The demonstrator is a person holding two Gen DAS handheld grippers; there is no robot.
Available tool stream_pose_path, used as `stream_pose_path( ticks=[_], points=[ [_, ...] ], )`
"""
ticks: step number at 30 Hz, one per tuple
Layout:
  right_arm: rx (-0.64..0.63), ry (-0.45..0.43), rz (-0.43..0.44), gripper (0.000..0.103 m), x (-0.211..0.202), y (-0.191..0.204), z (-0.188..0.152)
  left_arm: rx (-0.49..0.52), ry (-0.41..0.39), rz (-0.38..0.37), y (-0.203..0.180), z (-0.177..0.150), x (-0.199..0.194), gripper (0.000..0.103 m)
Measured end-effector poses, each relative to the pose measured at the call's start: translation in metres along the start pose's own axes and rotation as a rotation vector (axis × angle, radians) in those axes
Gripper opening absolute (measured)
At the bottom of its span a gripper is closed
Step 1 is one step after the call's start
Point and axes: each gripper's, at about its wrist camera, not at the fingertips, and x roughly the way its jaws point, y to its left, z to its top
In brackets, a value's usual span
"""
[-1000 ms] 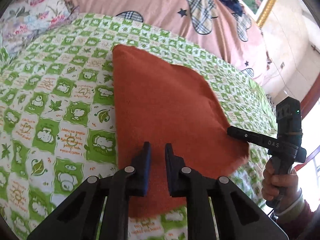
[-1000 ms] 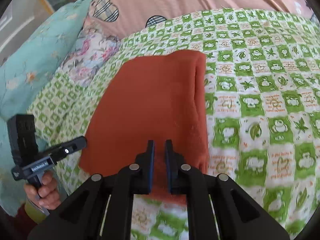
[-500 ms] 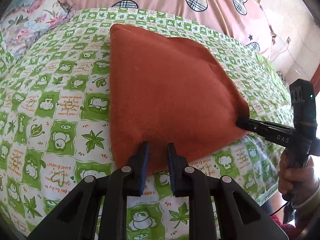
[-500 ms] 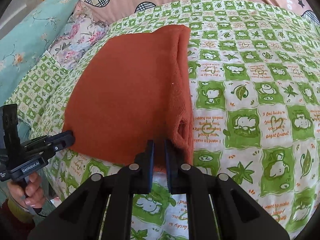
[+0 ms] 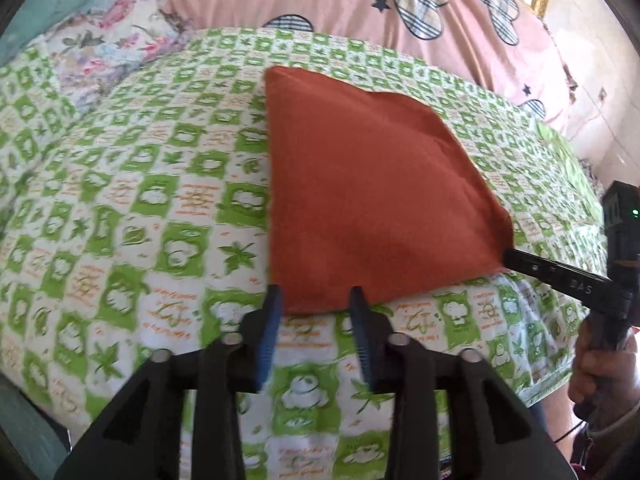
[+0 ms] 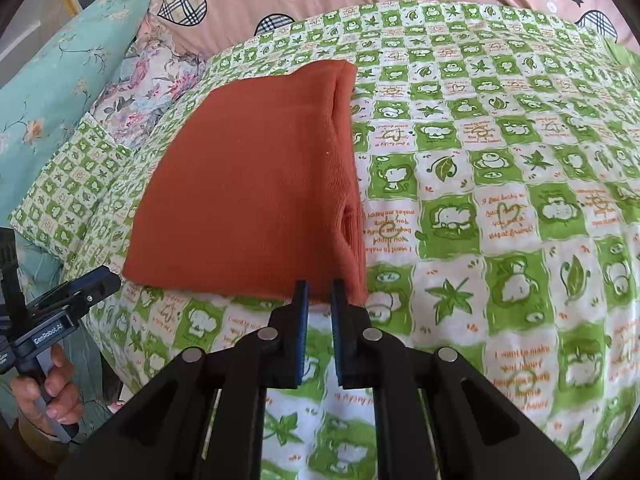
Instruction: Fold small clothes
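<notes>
A folded rust-orange garment (image 5: 368, 196) lies flat on the green-checked bedspread (image 5: 160, 208); it also shows in the right wrist view (image 6: 256, 200). My left gripper (image 5: 316, 300) is open, its fingertips at either side of the garment's near corner, holding nothing. My right gripper (image 6: 318, 292) sits at the garment's near right edge with a narrow gap between the jaws and no cloth in it. Each gripper shows in the other's view: the right one (image 5: 516, 260) touching the garment's right corner, the left one (image 6: 96, 284) just off its left corner.
Pink bedding with plaid hearts (image 5: 360, 4) lies behind the bedspread. Floral and teal pillows (image 6: 72, 80) lie at the left. The bed's front edge drops off just below the grippers.
Both grippers pulled back toward the bed's front edge and let go of the garment. The left jaws opened wide; the right jaws parted slightly. The garment now lies flat.
</notes>
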Motion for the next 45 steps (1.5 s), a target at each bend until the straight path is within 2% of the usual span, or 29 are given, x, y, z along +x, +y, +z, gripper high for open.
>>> stream_pose_path(
  ticks=[4,7,9,10,14,18,24,28,39,45],
  points=[
    [-0.006,0.014,-0.003,0.025,-0.010,0.007,-0.014,-0.009,-0.012,0.073,0.009,-0.011,-0.011,0.053],
    [-0.026,0.015,-0.007,0.033,-0.017,0.012,-0.023,-0.015,-0.010,0.074,0.011,-0.018,-0.016,0.064],
    [-0.037,0.011,-0.014,0.039,-0.023,0.014,-0.029,-0.019,-0.011,0.081,0.010,-0.022,-0.019,0.079],
    [-0.044,0.008,-0.016,0.041,-0.026,0.015,-0.032,-0.021,-0.015,0.080,0.010,-0.023,-0.021,0.082],
    [-0.065,0.006,-0.021,0.065,-0.036,0.016,-0.040,-0.025,-0.026,0.074,0.006,-0.028,-0.028,0.086],
    [-0.090,0.011,-0.013,0.080,-0.043,0.017,-0.048,0.015,-0.026,0.119,-0.003,-0.032,-0.033,0.089],
    [-0.117,0.011,-0.016,0.085,-0.048,0.023,-0.056,0.144,-0.063,0.145,-0.030,-0.045,-0.046,0.100],
    [-0.121,0.008,-0.011,0.086,-0.047,0.020,-0.051,0.196,-0.076,0.162,-0.043,-0.046,-0.045,0.102],
    [-0.148,0.005,-0.007,0.090,-0.034,0.018,-0.018,0.157,-0.079,0.164,-0.028,-0.015,-0.028,0.102],
    [-0.201,0.005,-0.020,0.096,-0.032,0.026,-0.009,0.155,-0.074,0.208,-0.024,-0.005,-0.025,0.102]
  ],
)
